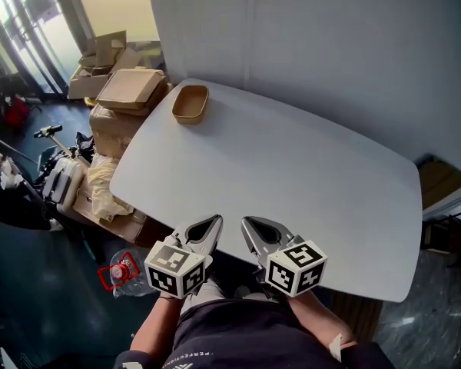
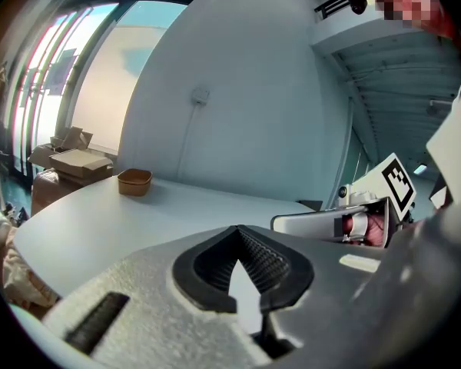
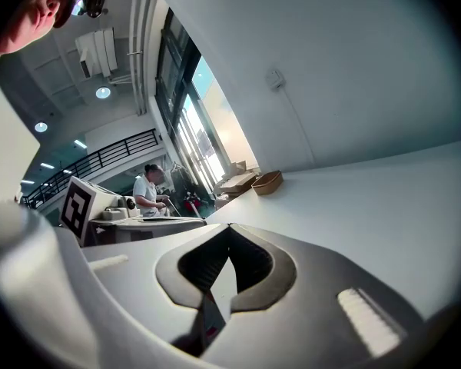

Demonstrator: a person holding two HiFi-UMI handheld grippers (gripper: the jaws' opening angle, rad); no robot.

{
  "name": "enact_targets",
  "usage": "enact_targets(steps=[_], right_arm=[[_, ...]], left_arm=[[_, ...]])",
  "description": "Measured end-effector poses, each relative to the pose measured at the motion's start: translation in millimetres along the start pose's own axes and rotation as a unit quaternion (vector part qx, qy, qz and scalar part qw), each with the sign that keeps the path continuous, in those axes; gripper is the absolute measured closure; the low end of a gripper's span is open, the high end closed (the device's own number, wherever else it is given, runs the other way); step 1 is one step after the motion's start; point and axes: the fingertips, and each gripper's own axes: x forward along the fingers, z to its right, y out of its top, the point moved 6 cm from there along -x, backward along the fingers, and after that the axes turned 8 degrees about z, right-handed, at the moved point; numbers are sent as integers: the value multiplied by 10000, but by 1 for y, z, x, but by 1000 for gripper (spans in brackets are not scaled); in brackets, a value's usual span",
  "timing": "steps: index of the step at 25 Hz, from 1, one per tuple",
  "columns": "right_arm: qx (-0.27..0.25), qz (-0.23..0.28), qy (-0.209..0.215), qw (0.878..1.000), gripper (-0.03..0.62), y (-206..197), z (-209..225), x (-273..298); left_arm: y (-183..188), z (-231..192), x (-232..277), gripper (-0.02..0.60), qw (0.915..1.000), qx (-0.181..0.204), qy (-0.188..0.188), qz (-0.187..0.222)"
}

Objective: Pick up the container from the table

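Brown container point(image 1: 190, 104) (contents unclear) far across table point(image 1: 292, 175); left gripper point(image 1: 217, 219) and right gripper point(image 1: 246, 221) closed, empty.

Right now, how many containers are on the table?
1. A brown rounded paper container sits near the far left corner of the pale grey table, next to cardboard boxes beyond its edge. Nothing seems hidden.

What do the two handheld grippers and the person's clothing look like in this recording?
The left gripper and the right gripper match: grey, leaf-shaped jaws lined with black ribbed pads. Each carries a white cube printed with black square markers. No cables show. The person wears a dark top with small white print.
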Motion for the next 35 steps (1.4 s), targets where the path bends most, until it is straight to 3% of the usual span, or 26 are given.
enact_targets(steps=[22, 35], right_arm=[[207, -13, -545, 9983, 596, 45, 28, 148], [339, -94, -803, 9961, 597, 60, 44, 227]], left_arm=[[63, -146, 64, 581, 9984, 169, -477, -266], [88, -233, 99, 580, 9969, 337, -542, -458]])
